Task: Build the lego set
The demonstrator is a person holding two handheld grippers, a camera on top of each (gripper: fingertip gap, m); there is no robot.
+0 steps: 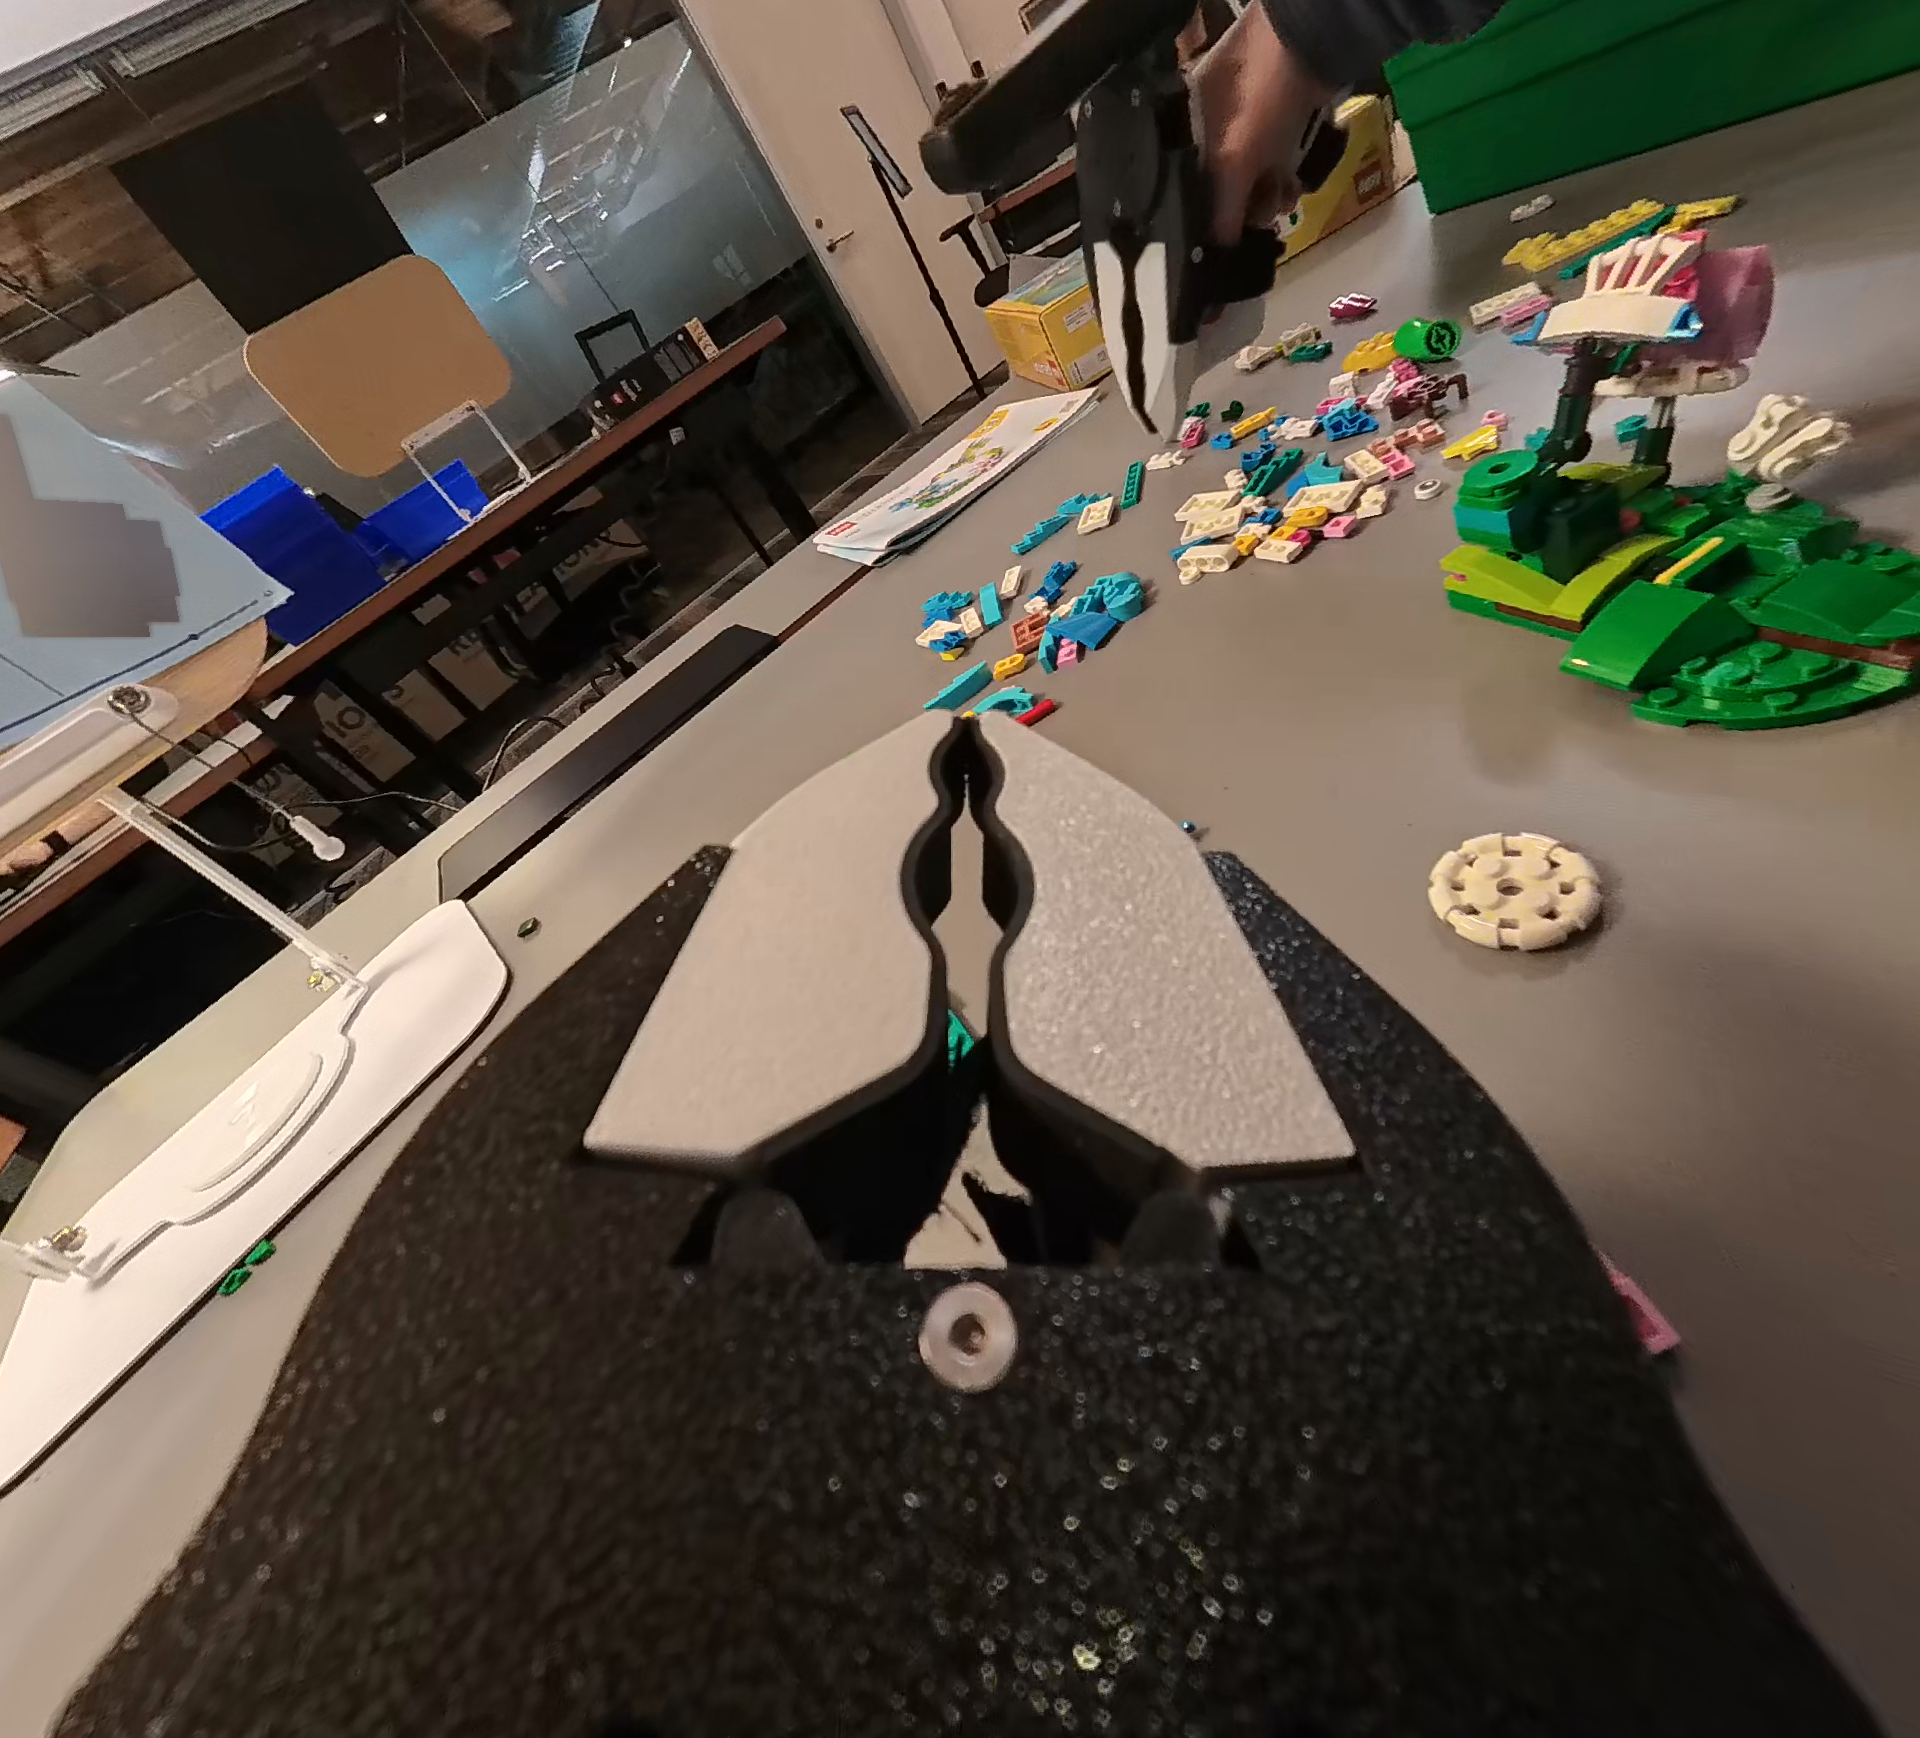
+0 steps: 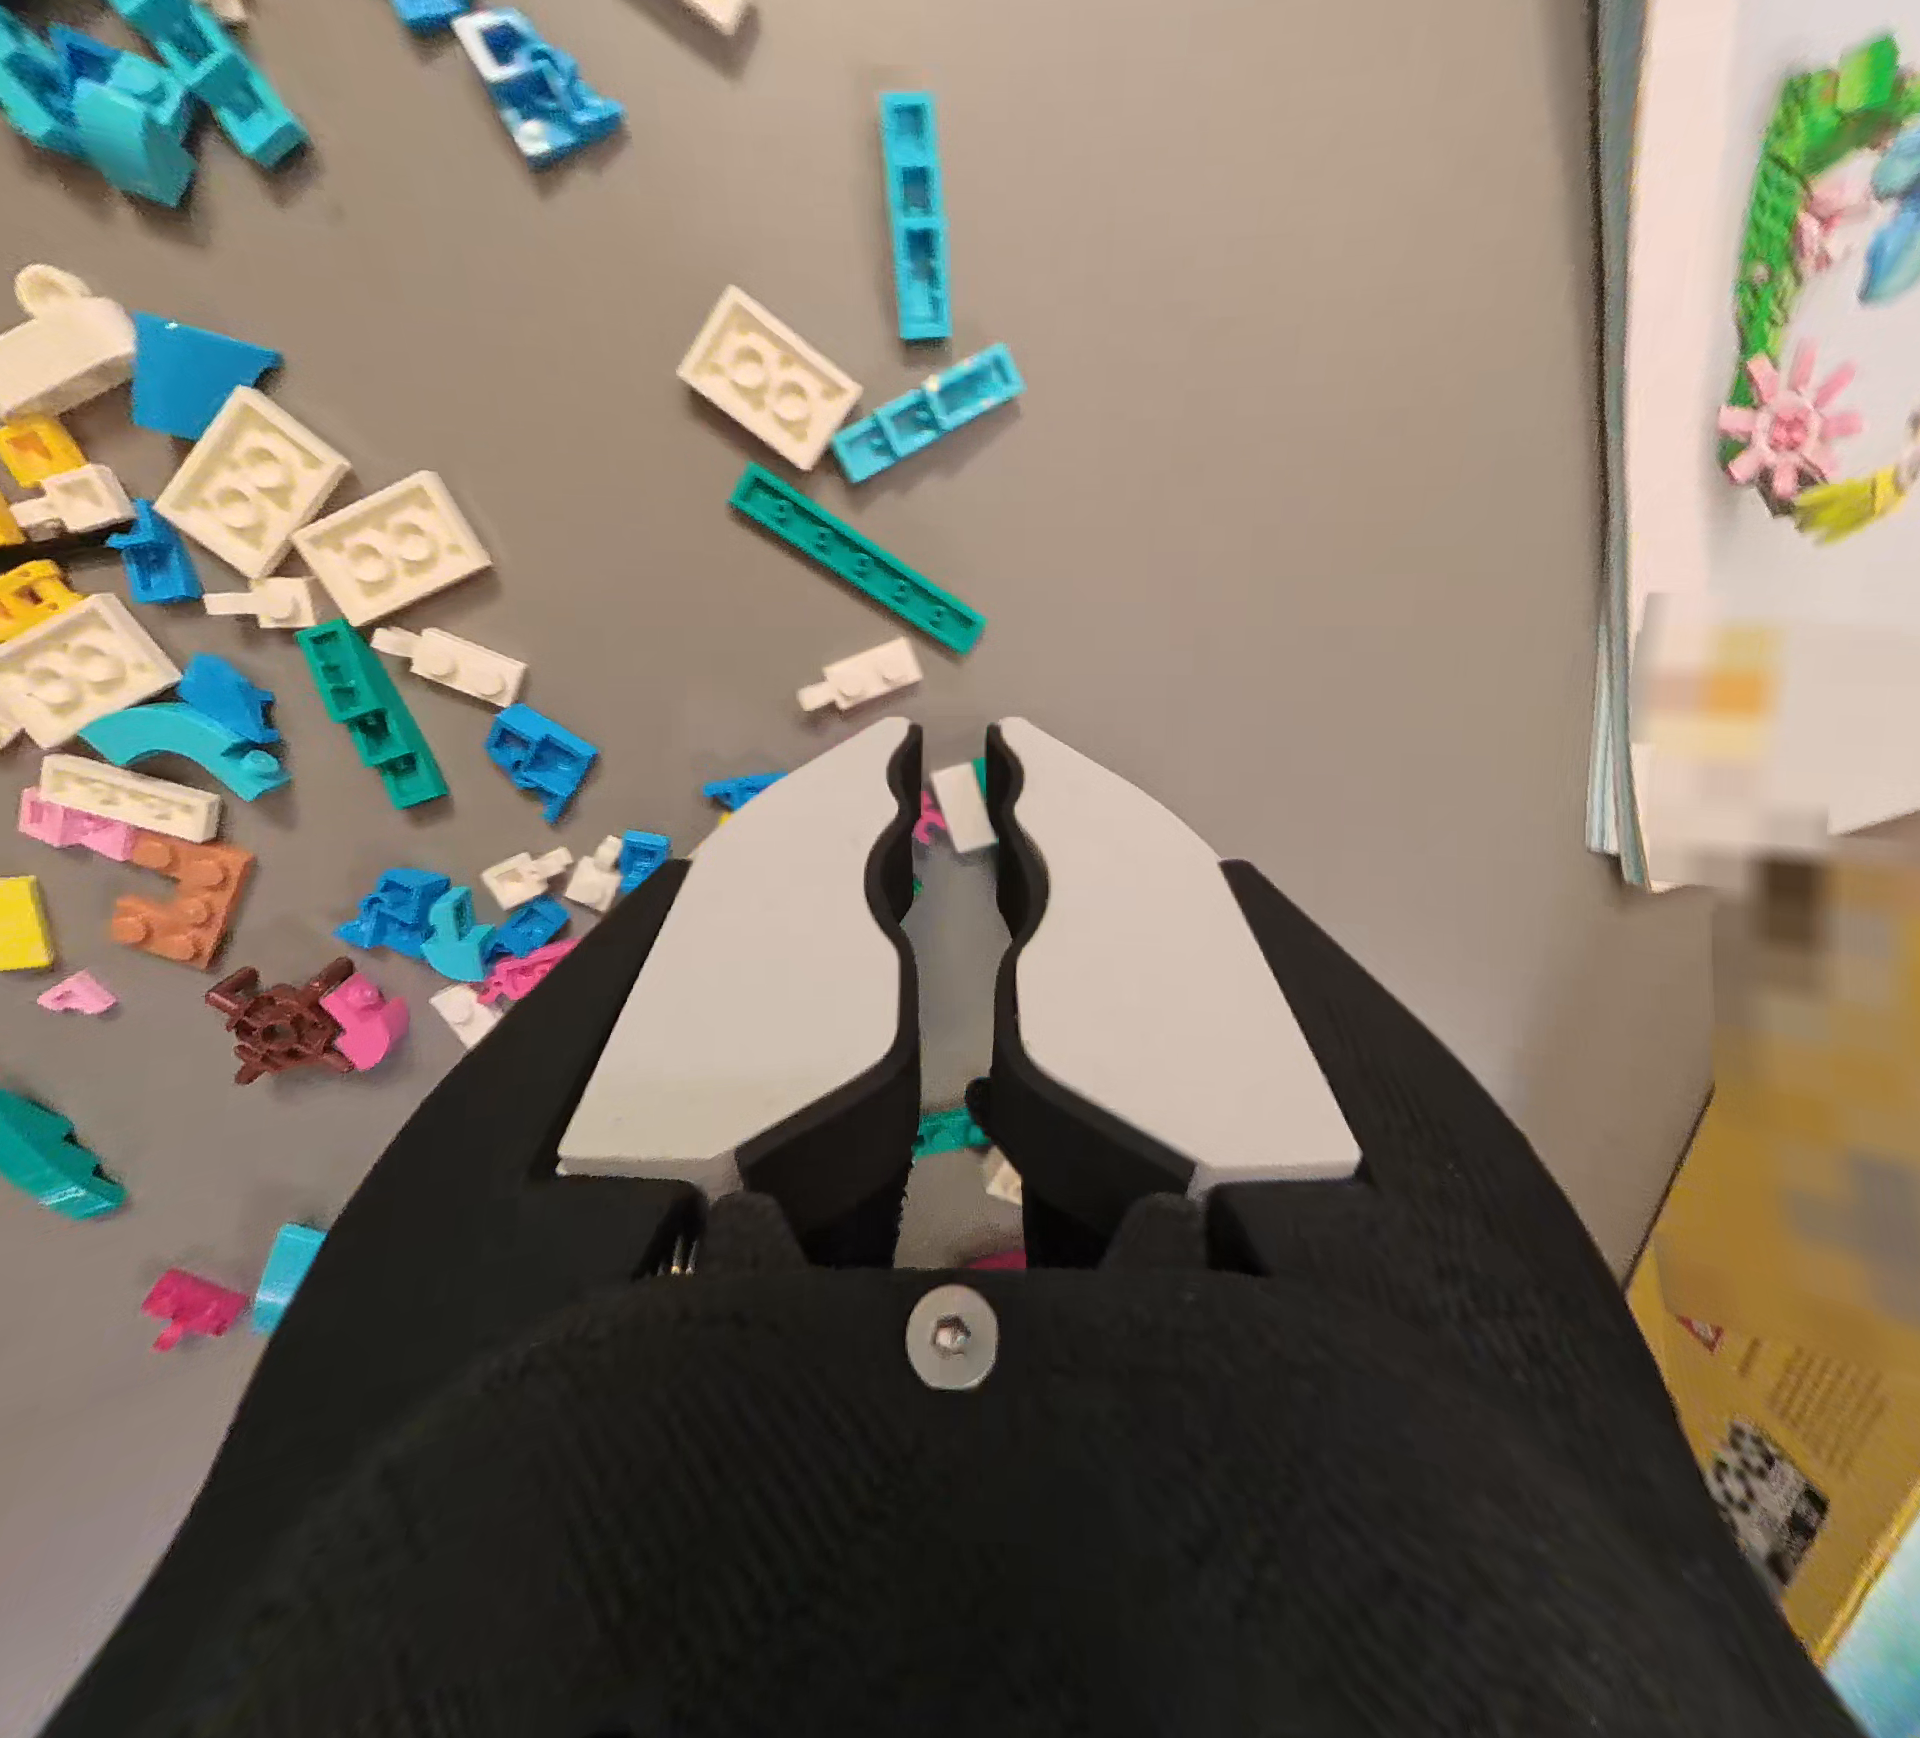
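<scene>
Hovering over the loose bricks (image 2: 343,535) on the grey table (image 2: 1247,234), the right gripper (image 2: 953,732) has its jaws slightly parted, empty. The left gripper (image 1: 967,732) sits pressed together. One green model (image 1: 1683,587), one white round plate (image 1: 1514,888), one booklet (image 1: 956,467), two yellow boxes (image 1: 1049,327).

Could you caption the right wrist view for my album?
Right gripper, slightly open, hovers over scattered bricks beside a booklet.

Blue bins (image 1: 312,535) on perhaps a wooden desk (image 1: 582,462).
</scene>
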